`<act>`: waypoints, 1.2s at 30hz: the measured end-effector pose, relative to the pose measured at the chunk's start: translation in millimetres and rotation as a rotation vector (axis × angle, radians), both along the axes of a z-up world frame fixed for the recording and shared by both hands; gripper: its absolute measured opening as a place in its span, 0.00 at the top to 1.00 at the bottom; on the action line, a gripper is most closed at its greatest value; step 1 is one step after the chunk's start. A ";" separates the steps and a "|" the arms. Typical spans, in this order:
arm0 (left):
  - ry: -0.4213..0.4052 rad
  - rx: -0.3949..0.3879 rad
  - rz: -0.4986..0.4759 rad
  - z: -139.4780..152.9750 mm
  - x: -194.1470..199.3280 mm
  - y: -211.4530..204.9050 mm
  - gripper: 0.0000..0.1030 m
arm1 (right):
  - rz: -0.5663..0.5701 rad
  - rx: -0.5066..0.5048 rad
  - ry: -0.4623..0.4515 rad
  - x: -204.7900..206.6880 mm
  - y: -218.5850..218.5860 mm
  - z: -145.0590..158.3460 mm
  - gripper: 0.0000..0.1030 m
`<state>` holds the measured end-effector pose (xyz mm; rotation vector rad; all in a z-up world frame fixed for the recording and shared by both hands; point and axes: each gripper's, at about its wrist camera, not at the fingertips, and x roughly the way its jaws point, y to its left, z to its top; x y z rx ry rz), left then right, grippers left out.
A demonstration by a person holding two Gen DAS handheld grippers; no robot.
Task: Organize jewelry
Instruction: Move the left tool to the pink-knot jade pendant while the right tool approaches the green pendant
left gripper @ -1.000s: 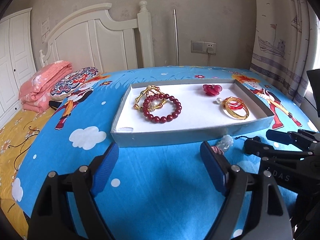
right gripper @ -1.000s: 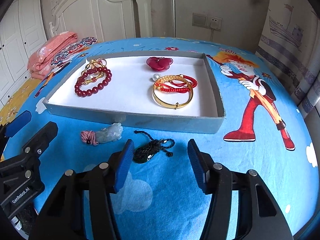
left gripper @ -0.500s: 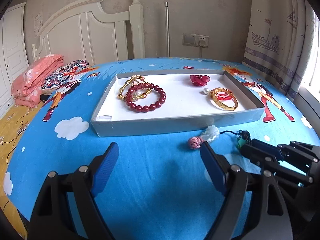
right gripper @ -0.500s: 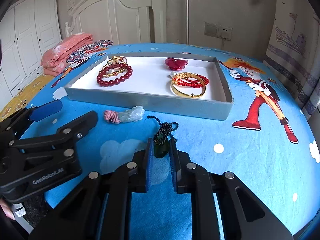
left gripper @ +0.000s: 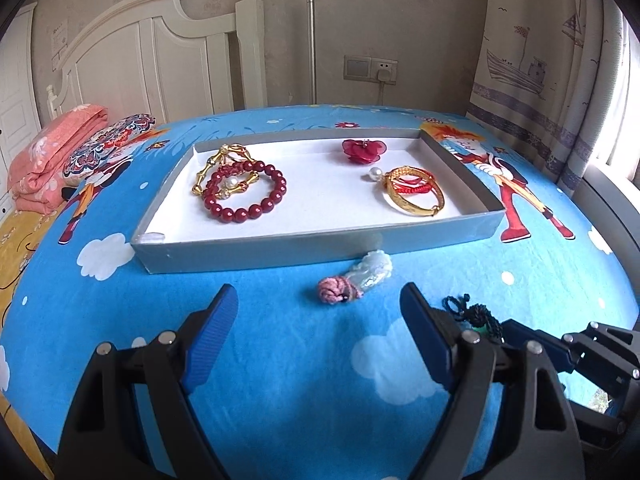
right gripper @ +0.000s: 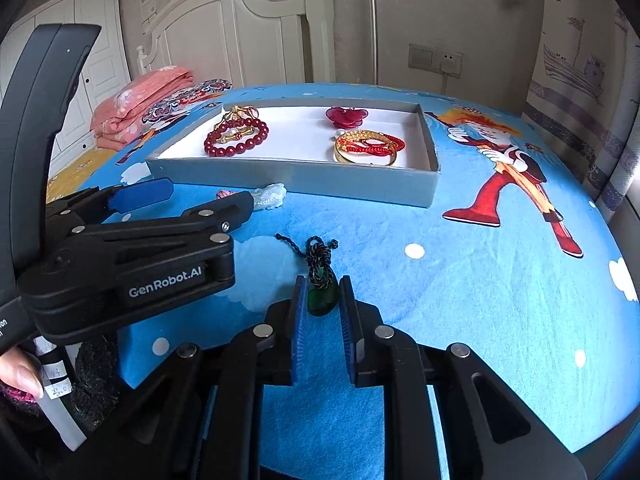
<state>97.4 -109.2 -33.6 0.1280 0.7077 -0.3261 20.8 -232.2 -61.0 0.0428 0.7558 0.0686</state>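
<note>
Your right gripper (right gripper: 323,298) has its two blue pads pinched on a small green pendant (right gripper: 321,300). The log-free look of it is a tight grip, yet the jaws are just starting to ease apart, with the pendant between them. Its dark twisted cord (right gripper: 316,252) lies on the blue bed sheet (right gripper: 460,300) just beyond the pads, toward the far side.

Your left gripper (left gripper: 316,320) is wide open and holds nothing. Between and just beyond its pads lies a pale stone charm (left gripper: 372,270) with a pink knot (left gripper: 336,291) at its left end. The charm sits on the sheet, right up near the front wall of the gray tray (left gripper: 280,254).

The tray is a flat box with a white floor, in the middle of the bed. Inside, on the left, a dark red bead bracelet (left gripper: 246,192) lies over a gold link bracelet (left gripper: 224,170). On the far right side sits a red flower piece (left gripper: 364,150). Near it, on the right, a gold bangle (left gripper: 414,198) lies with a red string bracelet (left gripper: 412,184) on top, and a small white pearl (left gripper: 374,174) touches its left edge.

In the right view you can see your left gripper on the left, and a thumb (right gripper: 18,374) at the edge. Folded pink bedding (left gripper: 52,156) lies far left, by the white headboard (left gripper: 160,60).
</note>
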 end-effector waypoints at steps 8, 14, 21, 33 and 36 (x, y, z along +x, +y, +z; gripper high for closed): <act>0.087 -0.003 0.015 -11.3 14.8 -5.3 0.61 | -0.007 0.049 -0.009 -3.0 -8.7 -1.4 0.82; 0.042 0.035 -0.012 -13.2 8.1 -11.2 1.00 | -0.012 0.054 -0.012 -2.7 -9.5 -1.2 0.82; 0.003 0.006 -0.037 -12.4 -8.7 1.7 1.00 | -0.019 0.062 -0.010 -0.9 -8.0 -0.9 0.72; 0.098 -0.116 0.012 -3.8 20.7 9.7 0.66 | -0.034 0.065 -0.022 15.7 0.8 5.2 0.45; 0.118 -0.098 0.057 -2.8 27.9 2.3 0.66 | -0.034 0.065 -0.031 18.3 0.3 9.2 0.45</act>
